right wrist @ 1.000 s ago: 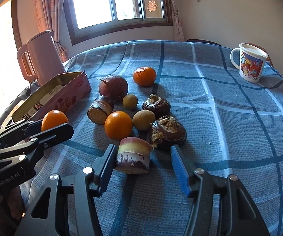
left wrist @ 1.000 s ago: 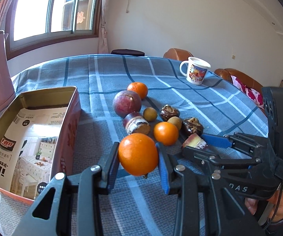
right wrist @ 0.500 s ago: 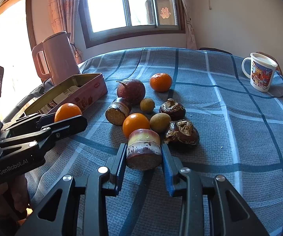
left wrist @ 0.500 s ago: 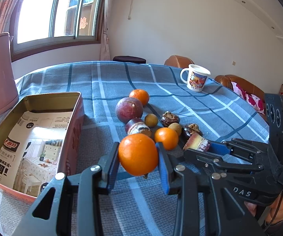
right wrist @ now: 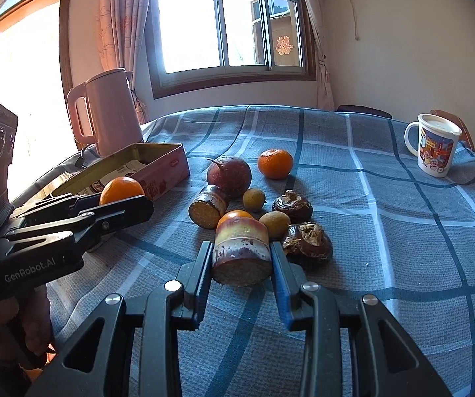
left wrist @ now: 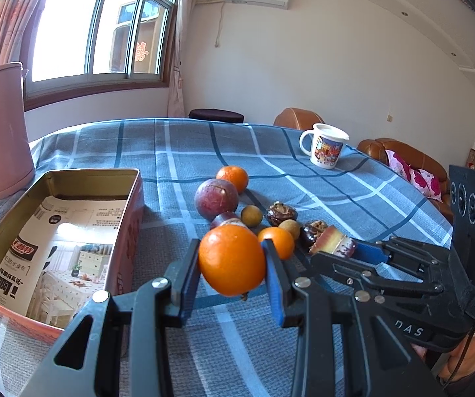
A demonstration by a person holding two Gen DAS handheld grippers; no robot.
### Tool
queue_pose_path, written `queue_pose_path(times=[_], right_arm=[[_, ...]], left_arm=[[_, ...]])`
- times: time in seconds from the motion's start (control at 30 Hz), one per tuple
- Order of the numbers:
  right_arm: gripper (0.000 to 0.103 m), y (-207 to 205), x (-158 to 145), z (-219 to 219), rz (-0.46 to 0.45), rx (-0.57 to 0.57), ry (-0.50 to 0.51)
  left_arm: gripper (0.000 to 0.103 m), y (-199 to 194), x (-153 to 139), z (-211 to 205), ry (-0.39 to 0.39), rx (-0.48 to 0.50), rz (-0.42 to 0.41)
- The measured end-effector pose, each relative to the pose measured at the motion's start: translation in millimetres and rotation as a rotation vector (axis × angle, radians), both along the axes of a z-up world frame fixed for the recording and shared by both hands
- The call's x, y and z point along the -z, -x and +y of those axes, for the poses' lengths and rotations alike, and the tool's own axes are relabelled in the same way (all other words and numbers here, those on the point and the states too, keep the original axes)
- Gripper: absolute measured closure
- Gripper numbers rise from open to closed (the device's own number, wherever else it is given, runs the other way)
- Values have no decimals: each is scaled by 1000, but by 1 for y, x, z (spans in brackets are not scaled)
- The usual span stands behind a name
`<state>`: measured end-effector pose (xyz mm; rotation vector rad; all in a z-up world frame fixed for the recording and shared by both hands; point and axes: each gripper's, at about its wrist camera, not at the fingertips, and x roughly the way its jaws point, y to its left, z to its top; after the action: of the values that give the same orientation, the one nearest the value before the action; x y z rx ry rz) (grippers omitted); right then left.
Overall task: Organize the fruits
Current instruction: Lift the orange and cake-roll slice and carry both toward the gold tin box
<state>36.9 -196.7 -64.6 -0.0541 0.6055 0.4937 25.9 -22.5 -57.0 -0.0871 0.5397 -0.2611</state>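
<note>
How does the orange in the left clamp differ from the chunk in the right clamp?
The orange is round and evenly bright orange; the cane chunk is a short cylinder, banded purple and yellow, with a pale cut end. The orange has whole, smooth skin, while the chunk is a cut piece. The left gripper holds the orange nearer the tin; the right gripper holds the chunk nearer the loose fruit. Both are clamped between jaws, off the cloth.

**Surfaces and finishes**

The tablecloth point(right wrist: 386, 231) is coarse woven cloth, matt. The tin box point(left wrist: 131, 205) is shiny metal, lined with glossy printed paper point(left wrist: 65, 238). The orange point(left wrist: 232, 259) has smooth, slightly glossy peel. The sugarcane piece point(right wrist: 241, 251) shows a waxy rind and rough fibrous cut end. The mug point(right wrist: 435, 147) looks glazed; the kettle point(right wrist: 111, 109) smooth plastic.
</note>
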Motion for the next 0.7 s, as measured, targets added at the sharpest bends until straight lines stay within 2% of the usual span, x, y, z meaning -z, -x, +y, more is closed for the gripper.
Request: queue_pose_path(times=[0.7], right_arm=[[67, 15, -6, -6, -105, -12, -38]], left_arm=[[66, 15, -6, -1, -7, -13, -96]])
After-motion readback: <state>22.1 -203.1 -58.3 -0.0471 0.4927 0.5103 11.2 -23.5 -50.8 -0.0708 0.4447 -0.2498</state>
